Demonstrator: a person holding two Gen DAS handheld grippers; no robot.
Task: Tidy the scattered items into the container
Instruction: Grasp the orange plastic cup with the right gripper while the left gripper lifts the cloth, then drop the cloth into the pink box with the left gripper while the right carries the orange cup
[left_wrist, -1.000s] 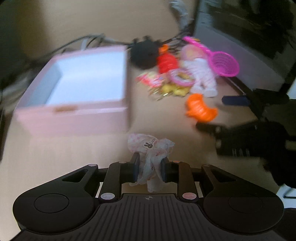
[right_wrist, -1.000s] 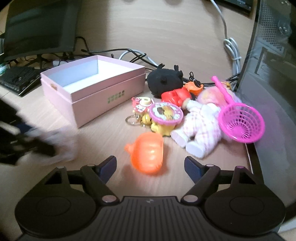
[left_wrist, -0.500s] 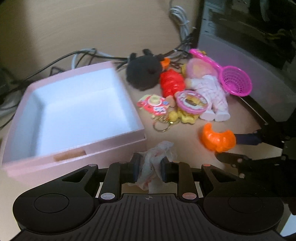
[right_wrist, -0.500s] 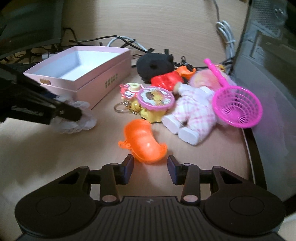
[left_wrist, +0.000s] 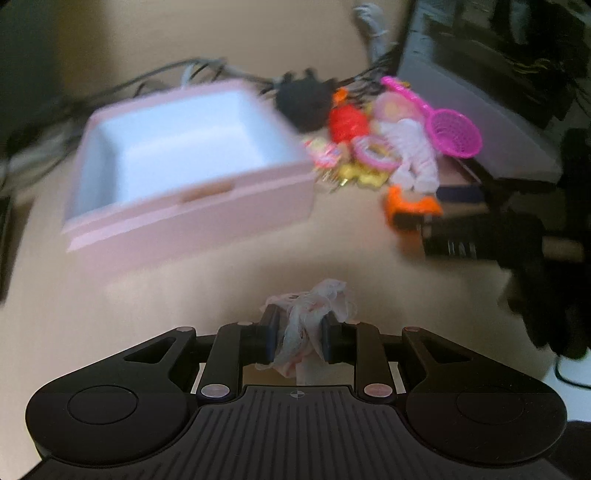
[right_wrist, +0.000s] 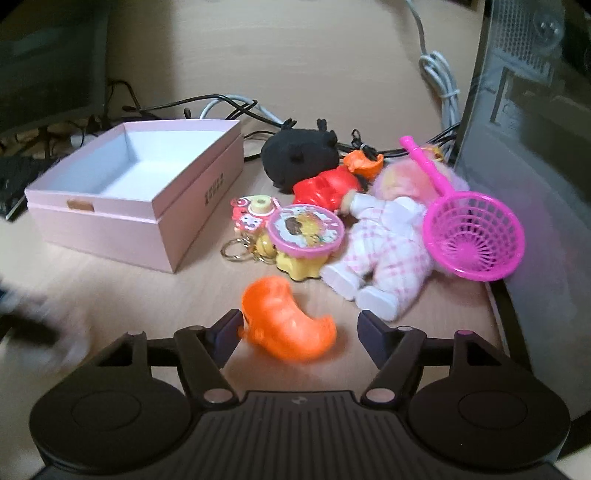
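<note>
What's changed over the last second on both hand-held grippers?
The right hand-held gripper narrowed near the orange toy at 0.5 s, then reopened around it. The left hand-held gripper pulled back from the box, cloth still clamped. Box still empty; toy pile unmoved.

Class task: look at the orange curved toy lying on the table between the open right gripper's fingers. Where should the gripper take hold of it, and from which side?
Grip the orange toy across its thick rounded body, not the thin curved tail. Come straight forward and low with the right gripper, since the body already lies between the open fingers, nearer the left one.
</note>
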